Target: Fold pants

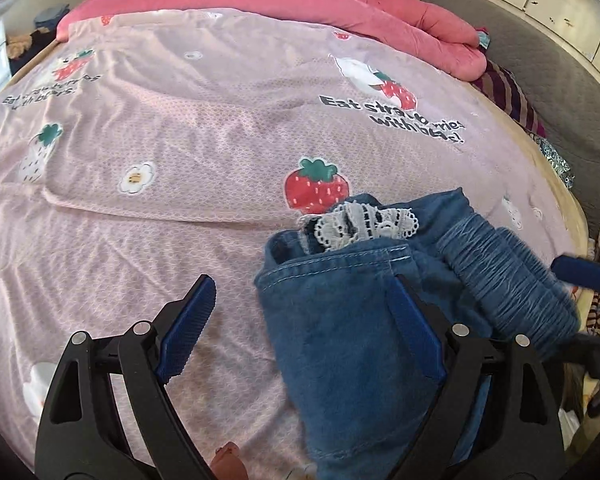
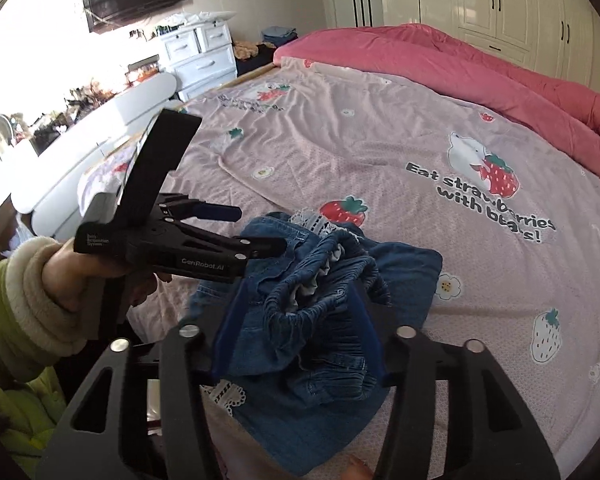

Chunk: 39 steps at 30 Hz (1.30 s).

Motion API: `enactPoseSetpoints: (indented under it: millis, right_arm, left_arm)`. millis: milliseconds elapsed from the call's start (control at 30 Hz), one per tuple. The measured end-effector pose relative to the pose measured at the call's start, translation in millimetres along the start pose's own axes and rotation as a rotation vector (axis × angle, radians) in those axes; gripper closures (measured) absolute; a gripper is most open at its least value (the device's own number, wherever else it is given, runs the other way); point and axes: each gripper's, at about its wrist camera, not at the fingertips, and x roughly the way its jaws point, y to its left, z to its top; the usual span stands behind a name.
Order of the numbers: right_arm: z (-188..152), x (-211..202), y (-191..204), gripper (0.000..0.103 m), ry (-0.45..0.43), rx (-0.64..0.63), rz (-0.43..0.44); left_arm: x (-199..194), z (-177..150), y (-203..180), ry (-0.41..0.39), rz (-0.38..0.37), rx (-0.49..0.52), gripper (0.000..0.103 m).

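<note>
Small blue denim pants (image 1: pixel 352 320) lie bunched on a pink strawberry-print bedsheet (image 1: pixel 180 152), with both grippers at them.

In the left wrist view, the left gripper (image 1: pixel 304 316) hangs over the sheet with its jaws spread wide apart; its left finger (image 1: pixel 188 320) is above bare sheet, while the other finger lies against the denim, gripping nothing. A white lace trim (image 1: pixel 364 224) shows at the far edge of the pants, and the gathered waistband (image 1: pixel 508 276) runs off to the right. In the right wrist view, the right gripper (image 2: pixel 296 328) has its jaws on either side of the crumpled elastic waistband, the blue pads pressed into the folds, clamped on the pants. A rolled pink quilt (image 2: pixel 460 64) lies along the far side of the bed.
</note>
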Motion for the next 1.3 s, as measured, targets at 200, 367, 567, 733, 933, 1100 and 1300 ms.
enactPoseSetpoints:
  millis: [200, 367, 567, 733, 933, 1100, 1300]
  right_arm:
    - [-20.5, 7.2, -2.3, 0.093, 0.044, -0.045, -0.064]
    - [-36.8, 0.0, -16.1, 0.097, 0.043, 0.033, 0.001]
    - [-32.5, -4.5, -17.9, 0.055, 0.024, 0.109, 0.058]
    - [-24.4, 1.3, -10.4, 0.047, 0.022, 0.101, 0.035]
    - [-30.6, 11.0, -19.0, 0.092, 0.038, 0.13, 0.021]
    - [-39.6, -6.4, -22.9, 0.095, 0.002, 0.157, 0.054]
    - [-53.8, -9.3, -28.0, 0.095, 0.002, 0.197, 0.054]
  left_arm:
    - [5.0, -6.1, -14.4, 0.005, 0.006, 0.043, 0.022]
    - [3.0, -7.1, -21.6, 0.0, -0.005, 0.062, 0.022]
    - [2.3, -8.5, -29.4, -0.003, 0.009, 0.091, 0.022]
    - [3.2, -8.6, -29.0, -0.002, 0.013, 0.092, 0.022]
    - [4.5, -9.3, -29.1, 0.002, 0.014, 0.095, 0.022]
    - [5.7, -8.9, -29.7, 0.0, 0.003, 0.097, 0.021]
    - [3.8, -8.8, -32.9, -0.004, -0.01, 0.108, 0.02]
